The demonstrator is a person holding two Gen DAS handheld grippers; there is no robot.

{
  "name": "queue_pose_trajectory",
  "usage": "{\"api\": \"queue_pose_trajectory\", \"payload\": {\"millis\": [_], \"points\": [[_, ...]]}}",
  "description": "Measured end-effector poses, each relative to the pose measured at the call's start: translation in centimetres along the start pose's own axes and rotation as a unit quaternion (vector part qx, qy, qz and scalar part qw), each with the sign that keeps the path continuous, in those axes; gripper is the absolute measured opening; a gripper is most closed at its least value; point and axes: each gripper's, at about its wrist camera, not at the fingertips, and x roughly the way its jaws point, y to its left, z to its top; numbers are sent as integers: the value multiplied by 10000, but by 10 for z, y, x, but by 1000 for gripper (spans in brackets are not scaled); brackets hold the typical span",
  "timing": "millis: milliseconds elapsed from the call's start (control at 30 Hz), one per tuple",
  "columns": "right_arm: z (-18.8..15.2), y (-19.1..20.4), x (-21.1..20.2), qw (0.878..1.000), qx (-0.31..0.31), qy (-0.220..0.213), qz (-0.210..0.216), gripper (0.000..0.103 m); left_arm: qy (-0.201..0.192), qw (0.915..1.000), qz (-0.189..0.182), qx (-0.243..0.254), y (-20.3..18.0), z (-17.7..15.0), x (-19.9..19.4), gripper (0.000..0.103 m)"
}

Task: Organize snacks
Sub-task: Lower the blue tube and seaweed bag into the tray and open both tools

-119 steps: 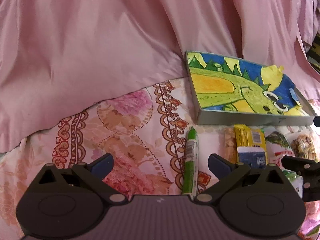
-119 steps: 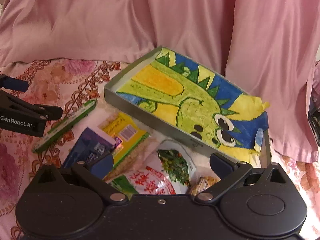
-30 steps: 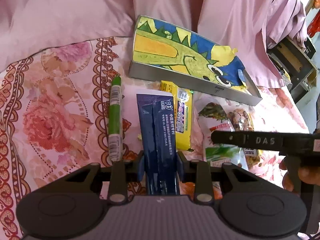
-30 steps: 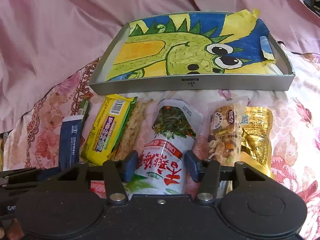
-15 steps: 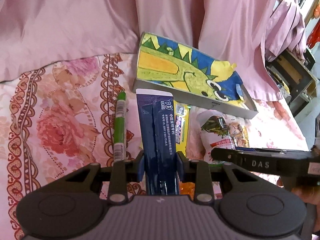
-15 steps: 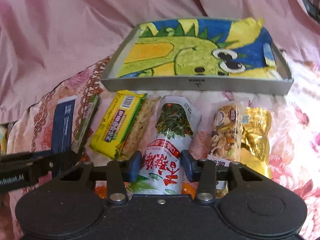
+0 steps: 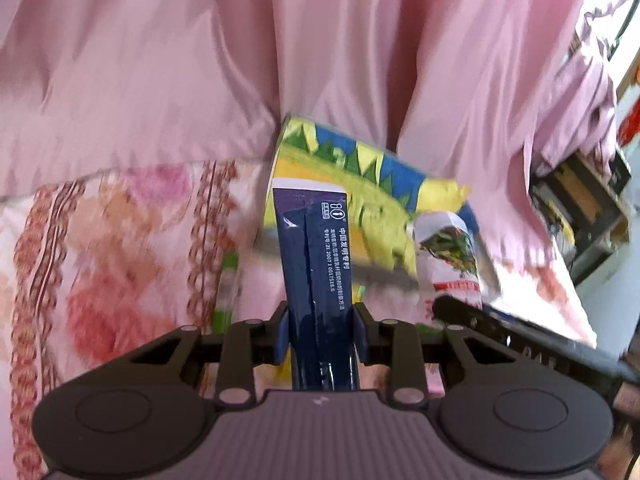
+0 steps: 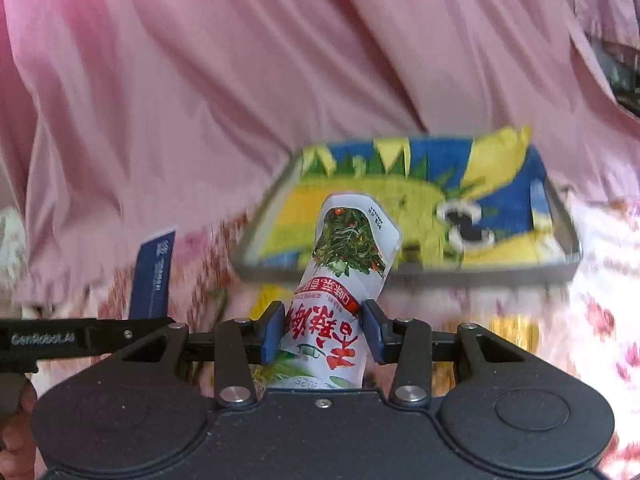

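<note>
Left gripper (image 7: pixel 320 334): I pinch the blue packet (image 7: pixel 316 264) between my fingers; it stands up ahead of them, lifted off the bedsheet (image 7: pixel 120 240).
Right gripper (image 8: pixel 322 334): my fingers clamp the white pouch (image 8: pixel 344 280), which juts forward and up from them.
Tray (image 8: pixel 568 272): beyond both sets of fingertips, dinosaur drawing inside, blurred.
Green stick (image 7: pixel 226 288): on the sheet, just left of my left fingers.
Backdrop: pink cloth (image 8: pixel 240 80) behind the tray.
</note>
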Motion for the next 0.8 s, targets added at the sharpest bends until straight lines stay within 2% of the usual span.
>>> {"api": "queue_pose_trajectory", "payload": {"millis": [167,333,567,800], "points": [[25,-16,4,9981,78,-614,6,44,-393,9991,127,22,-13,45,22,35],[54,-35,27,9951,268,-943,-130,44,-395,9990,190,63,-24,82,61,35],[69,-57,64,9940,226,-1012,-343,44,-218,9995,230,-81,-29,110,124,35],[68,-89,93,9927,562,-853,-639,45,65,9987,419,273,-42,116,169,35]]}}
